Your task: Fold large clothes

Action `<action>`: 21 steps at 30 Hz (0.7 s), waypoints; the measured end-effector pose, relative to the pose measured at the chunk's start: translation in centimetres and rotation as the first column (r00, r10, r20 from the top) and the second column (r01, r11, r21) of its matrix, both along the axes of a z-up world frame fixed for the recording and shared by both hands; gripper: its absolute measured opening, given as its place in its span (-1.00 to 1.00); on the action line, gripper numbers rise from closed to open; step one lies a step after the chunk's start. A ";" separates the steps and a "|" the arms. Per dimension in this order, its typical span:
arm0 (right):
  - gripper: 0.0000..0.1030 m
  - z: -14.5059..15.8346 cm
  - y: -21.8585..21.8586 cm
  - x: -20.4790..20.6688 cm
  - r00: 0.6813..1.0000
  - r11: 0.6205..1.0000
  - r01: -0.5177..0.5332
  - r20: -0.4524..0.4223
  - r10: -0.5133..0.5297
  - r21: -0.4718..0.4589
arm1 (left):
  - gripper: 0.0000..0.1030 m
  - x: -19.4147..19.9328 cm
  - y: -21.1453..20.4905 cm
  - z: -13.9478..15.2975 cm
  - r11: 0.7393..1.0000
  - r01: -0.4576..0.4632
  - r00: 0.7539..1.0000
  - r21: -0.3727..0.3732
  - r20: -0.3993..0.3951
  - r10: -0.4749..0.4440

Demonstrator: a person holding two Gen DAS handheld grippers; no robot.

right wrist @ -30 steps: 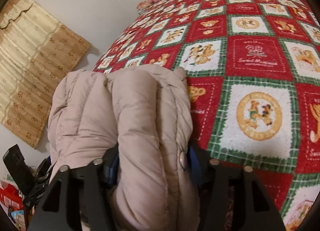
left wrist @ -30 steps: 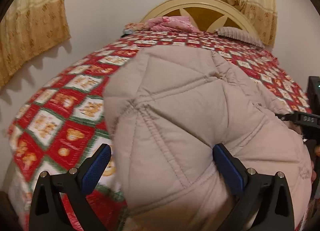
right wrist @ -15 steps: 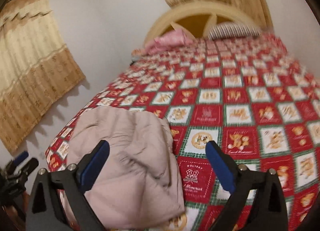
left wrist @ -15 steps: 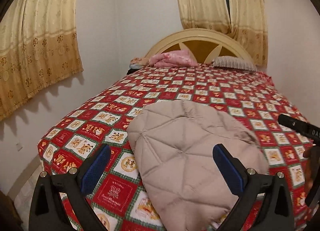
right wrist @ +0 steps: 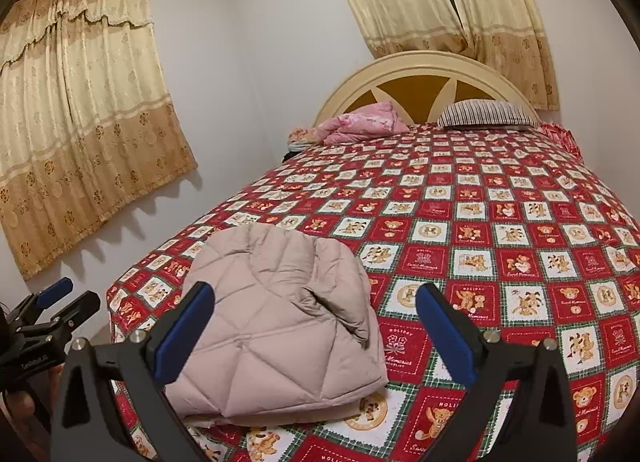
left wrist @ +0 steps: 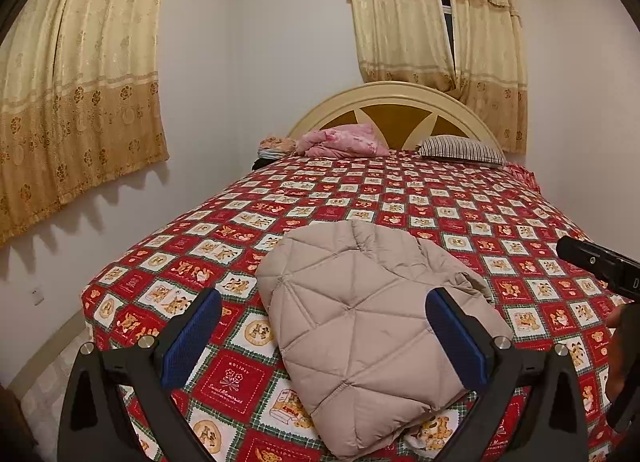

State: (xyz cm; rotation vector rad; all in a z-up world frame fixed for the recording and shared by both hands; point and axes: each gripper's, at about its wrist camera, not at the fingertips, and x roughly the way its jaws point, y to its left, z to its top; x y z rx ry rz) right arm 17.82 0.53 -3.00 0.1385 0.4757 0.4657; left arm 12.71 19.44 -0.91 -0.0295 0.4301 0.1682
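Note:
A beige quilted puffer jacket (left wrist: 360, 322) lies folded in a compact bundle on the near left corner of the bed; it also shows in the right wrist view (right wrist: 280, 314). My left gripper (left wrist: 322, 342) is open and empty, held back from the bed above the jacket's near end. My right gripper (right wrist: 314, 332) is open and empty, also drawn back, with the jacket behind its left finger. The right gripper's body shows at the right edge of the left wrist view (left wrist: 600, 266), and the left gripper shows in the right wrist view (right wrist: 44, 314).
The bed has a red, green and white patchwork cover (left wrist: 460, 206) and a cream arched headboard (left wrist: 400, 98). A pink bundle (left wrist: 344, 140) and a striped pillow (left wrist: 460, 148) lie at the head. Curtains (left wrist: 76, 86) hang on the left wall and behind the headboard.
One second ago my right gripper was shut on the jacket and both grippers were close over it. Both have since pulled back and up, the right one has opened, and the jacket rests folded on the bed.

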 end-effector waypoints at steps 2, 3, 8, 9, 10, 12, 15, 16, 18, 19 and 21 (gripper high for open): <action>1.00 0.0 0.0 -0.3 1.000 1.000 -0.002 0.001 0.002 -0.001 | 0.98 0.0 0.1 0.0 1.000 0.001 1.000 -0.005 -0.003 -0.001; 1.00 0.0 0.1 -0.3 1.000 1.000 -0.003 0.003 0.003 -0.003 | 0.98 0.0 0.1 -0.1 1.000 0.004 1.000 -0.006 -0.005 -0.004; 1.00 -0.1 0.1 -0.8 1.000 1.000 -0.002 0.005 0.003 -0.006 | 0.98 -0.1 0.1 -0.2 1.000 0.002 1.000 -0.006 -0.003 -0.002; 1.00 -0.2 0.0 -1.0 1.000 1.000 -0.004 0.006 0.004 -0.006 | 0.98 -0.1 0.1 -0.2 1.000 0.001 1.000 -0.004 -0.003 -0.001; 1.00 -0.2 0.1 -0.9 1.000 1.000 -0.003 0.007 0.003 -0.007 | 0.98 -0.1 0.0 -0.2 1.000 -0.001 1.000 -0.001 -0.002 0.001; 1.00 -0.2 0.1 -1.1 1.000 1.000 0.000 0.009 0.000 -0.010 | 0.98 0.0 0.0 -0.2 1.000 -0.001 1.000 0.004 -0.004 0.001; 1.00 -0.1 -0.1 -1.3 1.000 1.000 0.002 0.012 -0.002 -0.005 | 0.98 -0.1 -0.3 -0.4 1.000 0.001 1.000 0.009 -0.005 -0.001; 1.00 -0.1 -0.2 -1.4 1.000 1.000 0.003 0.012 -0.003 -0.004 | 0.98 -0.1 -0.3 -0.4 1.000 0.001 1.000 0.011 -0.005 -0.001; 1.00 0.0 -0.4 -1.4 1.000 1.000 0.006 0.013 -0.006 -0.002 | 0.98 -0.2 -0.5 -0.5 1.000 0.000 1.000 0.015 -0.005 0.000; 1.00 0.0 -0.5 -1.5 1.000 1.000 0.008 0.014 -0.008 0.000 | 0.98 -0.2 -0.6 -0.5 1.000 0.000 1.000 0.017 -0.005 0.001; 1.00 0.2 -0.6 -1.5 1.000 1.000 0.010 0.015 -0.010 0.004 | 0.98 -0.2 -0.7 -0.5 1.000 -0.001 1.000 0.021 -0.003 0.001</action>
